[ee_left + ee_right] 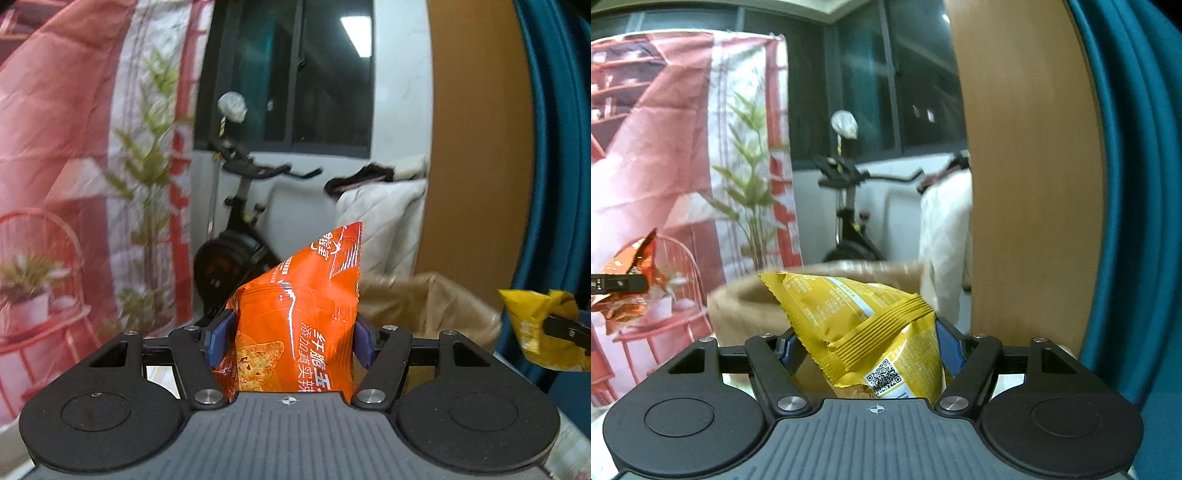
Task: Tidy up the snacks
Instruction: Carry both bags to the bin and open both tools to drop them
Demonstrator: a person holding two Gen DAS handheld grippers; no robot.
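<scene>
Left gripper (291, 339): we had its pads clamped on the orange snack bag (299, 317), held aloft.
Right gripper (868, 349): we gripped the yellow snack bag (864, 332), just before the brown paper bag (746, 310).
Risk: we judged the slick, puffy packets could slip free, or miss the bag's soft rim.

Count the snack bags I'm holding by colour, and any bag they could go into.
Orange snack bag: 1, in the left gripper
Yellow snack bag: 1, in the right gripper
Brown paper bag: 1
Total: 3
</scene>
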